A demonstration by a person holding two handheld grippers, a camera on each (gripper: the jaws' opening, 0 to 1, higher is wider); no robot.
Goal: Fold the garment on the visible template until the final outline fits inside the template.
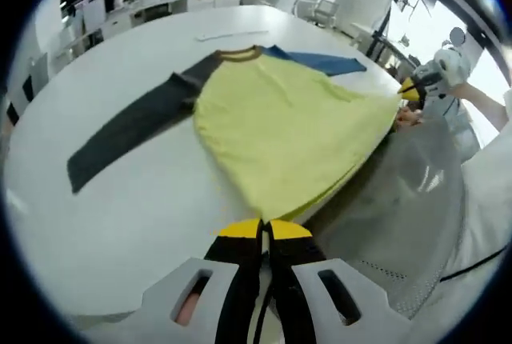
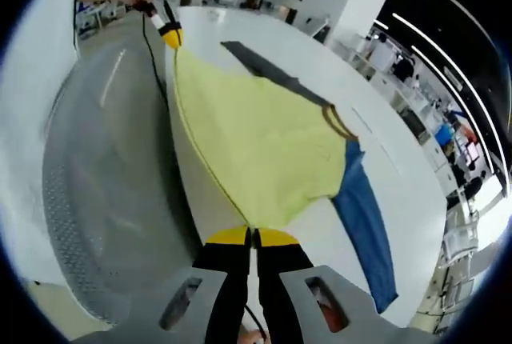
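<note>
Yellow shirt (image 1: 280,128) spread on white table (image 1: 120,208), hem at table edge, left gripper (image 1: 264,230) clamped on one hem corner, right gripper (image 2: 251,237) clamped on other corner.

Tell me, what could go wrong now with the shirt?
1. Both grippers, left and right, pinch the yellow shirt hem at the table edge; a slip may drop it off.
2. The grey sleeve and blue sleeve lie spread; pulling may bunch them.
</note>
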